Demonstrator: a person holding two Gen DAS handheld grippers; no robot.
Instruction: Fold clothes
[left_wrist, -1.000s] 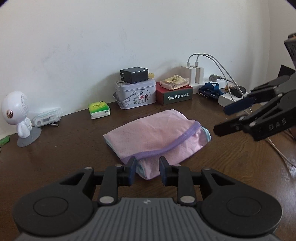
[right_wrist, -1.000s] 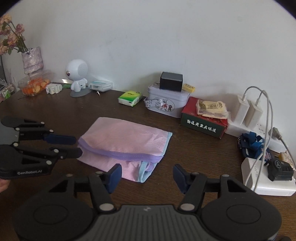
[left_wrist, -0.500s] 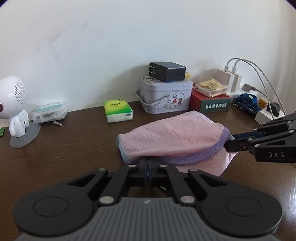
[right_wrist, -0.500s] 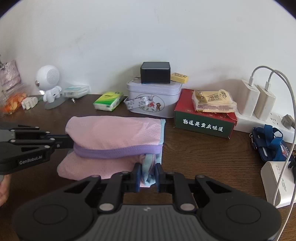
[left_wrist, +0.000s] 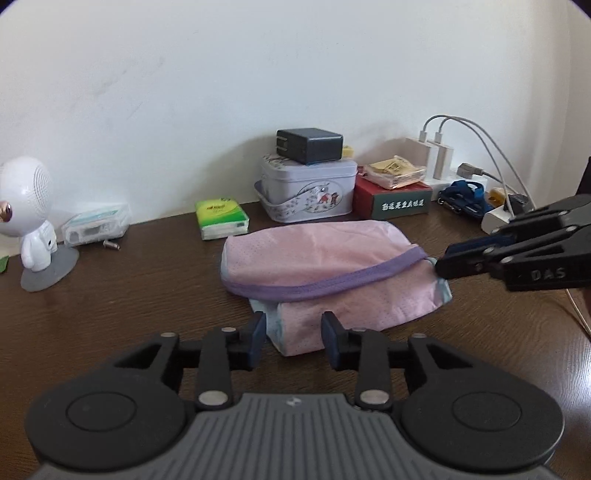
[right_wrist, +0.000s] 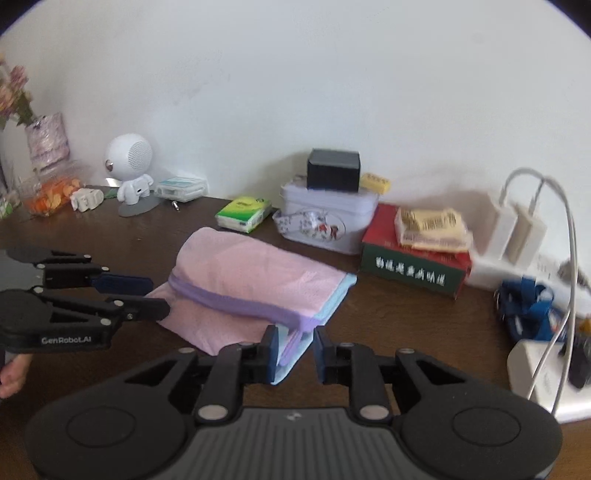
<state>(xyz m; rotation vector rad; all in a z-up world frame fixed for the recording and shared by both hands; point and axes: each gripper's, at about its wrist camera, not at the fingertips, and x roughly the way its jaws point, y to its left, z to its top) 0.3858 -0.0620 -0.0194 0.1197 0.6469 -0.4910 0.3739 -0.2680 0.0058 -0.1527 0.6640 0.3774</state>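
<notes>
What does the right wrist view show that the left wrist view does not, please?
Only the right wrist view shows the flower vase and the jar of orange pieces. Only the left wrist view shows the right gripper from the side. Both share the folded pink garment, the tissue pack and the decorated tin.
</notes>
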